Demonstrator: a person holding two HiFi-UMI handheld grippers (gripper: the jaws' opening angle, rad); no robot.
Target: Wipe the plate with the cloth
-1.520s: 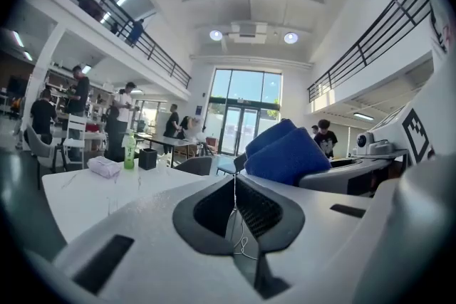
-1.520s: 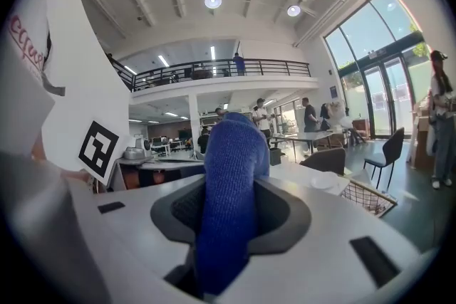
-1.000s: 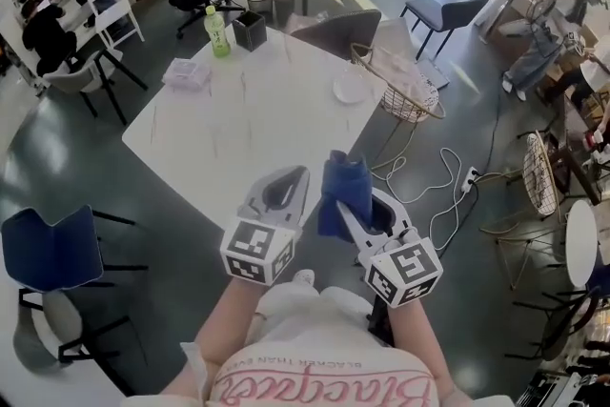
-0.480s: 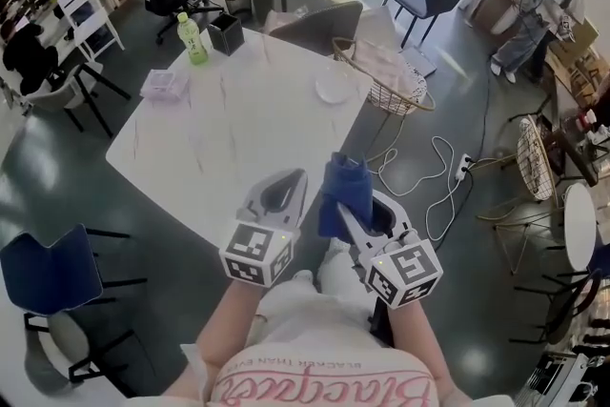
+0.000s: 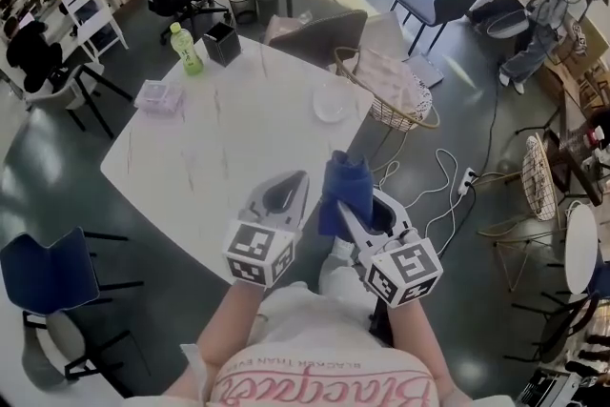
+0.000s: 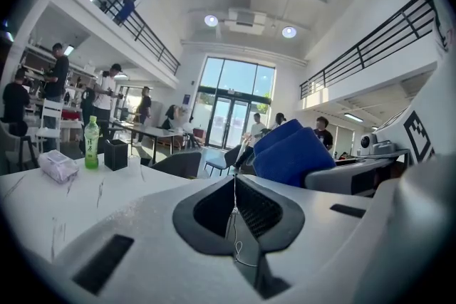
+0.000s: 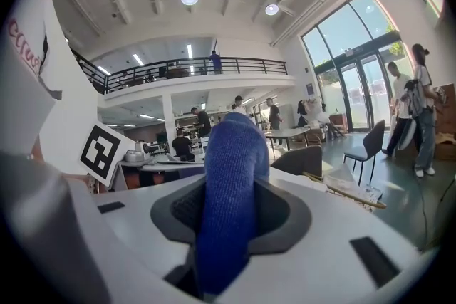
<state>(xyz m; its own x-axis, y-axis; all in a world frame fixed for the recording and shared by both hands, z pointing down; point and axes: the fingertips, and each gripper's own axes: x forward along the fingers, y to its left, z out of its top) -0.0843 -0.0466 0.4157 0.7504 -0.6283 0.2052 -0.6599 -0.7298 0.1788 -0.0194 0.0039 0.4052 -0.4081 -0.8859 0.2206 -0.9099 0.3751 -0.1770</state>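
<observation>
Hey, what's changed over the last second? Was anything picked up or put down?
The person has moved a little closer to the table: it, the plate and the green bottle sit lower in the head view. Nothing was taken or let go. The right gripper stays shut on the blue cloth, and the left gripper stays shut and empty.

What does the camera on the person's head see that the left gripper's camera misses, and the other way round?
Only the head view shows the plate near the table's far edge, the wire basket beside that edge and the cables on the floor.
Only the left gripper view shows the ceiling lights, the balcony railings and the tall glass doors.
Both show the white table, the green bottle and the blue cloth.
</observation>
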